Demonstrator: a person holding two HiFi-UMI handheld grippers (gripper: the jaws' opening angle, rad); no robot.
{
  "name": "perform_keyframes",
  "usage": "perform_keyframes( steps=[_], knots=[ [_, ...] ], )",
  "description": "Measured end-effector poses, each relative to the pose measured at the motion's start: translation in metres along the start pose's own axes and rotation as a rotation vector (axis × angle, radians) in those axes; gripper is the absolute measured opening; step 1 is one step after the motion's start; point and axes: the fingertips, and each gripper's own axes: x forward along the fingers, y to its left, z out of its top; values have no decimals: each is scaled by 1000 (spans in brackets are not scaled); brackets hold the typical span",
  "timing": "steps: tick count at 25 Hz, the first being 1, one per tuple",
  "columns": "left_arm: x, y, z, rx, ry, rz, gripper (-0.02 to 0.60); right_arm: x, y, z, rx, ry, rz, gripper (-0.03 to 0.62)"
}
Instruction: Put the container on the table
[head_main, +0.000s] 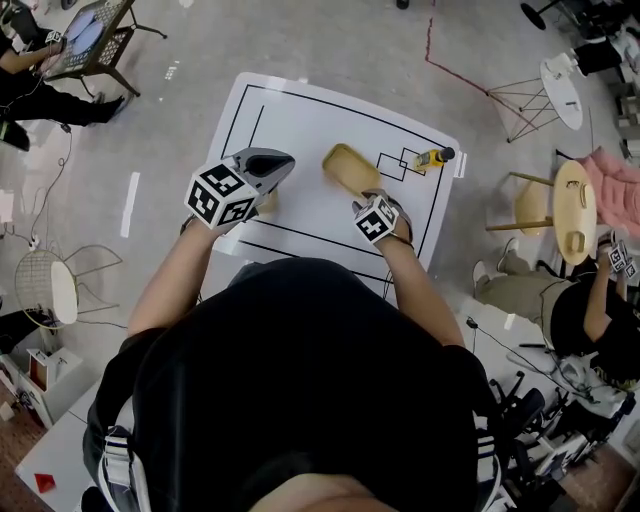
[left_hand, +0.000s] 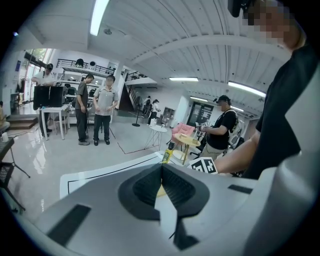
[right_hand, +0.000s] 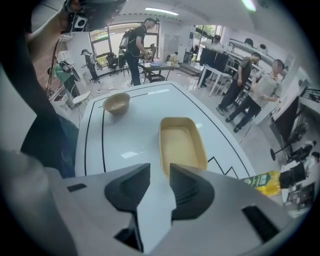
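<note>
The yellow container (right_hand: 181, 145) lies flat on the white tabletop (right_hand: 130, 131), just beyond the right gripper (right_hand: 160, 171), whose fingers stand a narrow gap apart with nothing between them; the left gripper (left_hand: 162, 169) has its fingers pressed together, empty; a bowl (right_hand: 116, 102) sits farther off; the print on the yellow bottle (right_hand: 265, 182) is too small to read.

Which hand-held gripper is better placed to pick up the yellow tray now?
Right. The right hand-held gripper has its jaws apart, aimed at the near end of the tray. The left hand-held gripper is shut, off to the side.
</note>
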Motion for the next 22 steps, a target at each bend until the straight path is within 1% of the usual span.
perform_keyframes(
  steps=[8, 14, 18, 22],
  knots=[
    [-1, -27, 5, 28, 1, -3, 8, -30, -12, -26, 51, -21, -40, 126],
    [-6, -40, 7, 42, 1, 2, 8, -60, -32, -38, 142, -63, -74, 126],
    [-8, -47, 8, 49, -3, 8, 8, -77, -44, -41, 183, -102, -95, 126],
    [-6, -56, 12, 53, -10, 9, 8, -94, -55, -40, 238, -170, -105, 126]
  ],
)
